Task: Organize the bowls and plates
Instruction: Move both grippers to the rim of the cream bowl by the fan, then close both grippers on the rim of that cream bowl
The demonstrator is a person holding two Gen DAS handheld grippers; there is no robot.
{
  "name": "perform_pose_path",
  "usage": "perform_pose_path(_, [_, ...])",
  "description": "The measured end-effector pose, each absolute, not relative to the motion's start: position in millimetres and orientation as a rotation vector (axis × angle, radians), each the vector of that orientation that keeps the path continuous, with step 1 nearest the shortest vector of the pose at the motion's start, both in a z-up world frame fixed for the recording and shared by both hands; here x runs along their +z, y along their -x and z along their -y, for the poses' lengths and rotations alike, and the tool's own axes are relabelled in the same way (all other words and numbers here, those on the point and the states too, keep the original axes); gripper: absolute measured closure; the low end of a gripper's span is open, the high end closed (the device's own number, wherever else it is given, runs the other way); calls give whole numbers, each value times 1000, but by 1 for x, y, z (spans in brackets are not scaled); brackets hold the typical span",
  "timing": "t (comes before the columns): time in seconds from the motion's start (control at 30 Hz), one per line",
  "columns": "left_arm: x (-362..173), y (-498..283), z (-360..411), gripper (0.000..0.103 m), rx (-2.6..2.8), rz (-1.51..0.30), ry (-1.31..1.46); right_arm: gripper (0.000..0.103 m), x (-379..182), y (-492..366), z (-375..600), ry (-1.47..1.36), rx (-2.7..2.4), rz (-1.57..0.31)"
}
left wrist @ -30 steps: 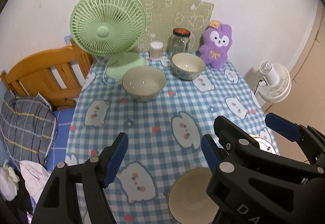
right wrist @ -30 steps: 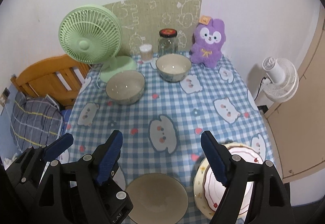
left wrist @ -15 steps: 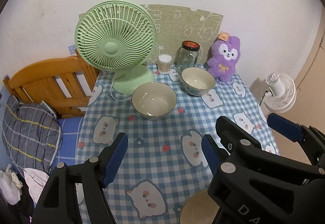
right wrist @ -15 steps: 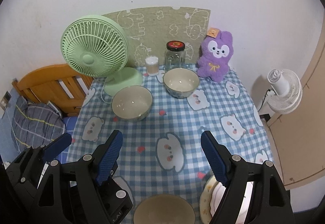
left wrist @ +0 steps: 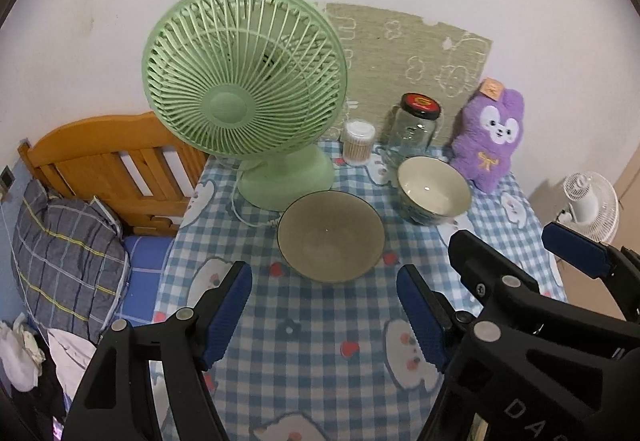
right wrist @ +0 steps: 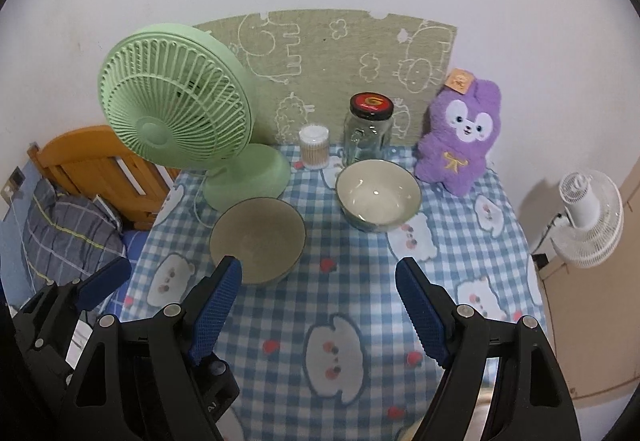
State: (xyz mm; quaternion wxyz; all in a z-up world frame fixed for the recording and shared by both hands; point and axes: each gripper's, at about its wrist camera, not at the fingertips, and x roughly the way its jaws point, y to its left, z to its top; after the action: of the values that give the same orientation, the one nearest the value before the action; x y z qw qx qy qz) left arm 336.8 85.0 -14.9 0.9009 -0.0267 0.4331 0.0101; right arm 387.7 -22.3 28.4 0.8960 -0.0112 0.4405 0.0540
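Both tools carried forward over the counter, toward the far bowls.

Closer now than a second ago: grey bowl (left wrist: 331,235) at frame centre, just ahead of the left tool (left wrist: 324,315), jaws apart, empty. White bowl (right wrist: 378,195) upper right of centre, beyond the right tool (right wrist: 318,311), likewise apart and empty. Near bowl and plate dropped from view. Probably next: reach for a far bowl.
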Motion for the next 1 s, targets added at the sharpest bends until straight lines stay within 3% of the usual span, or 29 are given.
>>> perform_pose_path(0.6, [-75, -413, -97, 26, 128, -927, 53, 25, -40, -472, 15, 13, 182, -953])
perform_pose_path(1.0, [-115, -439, -102, 29, 148, -949, 48, 44, -85, -501, 2, 29, 228, -995])
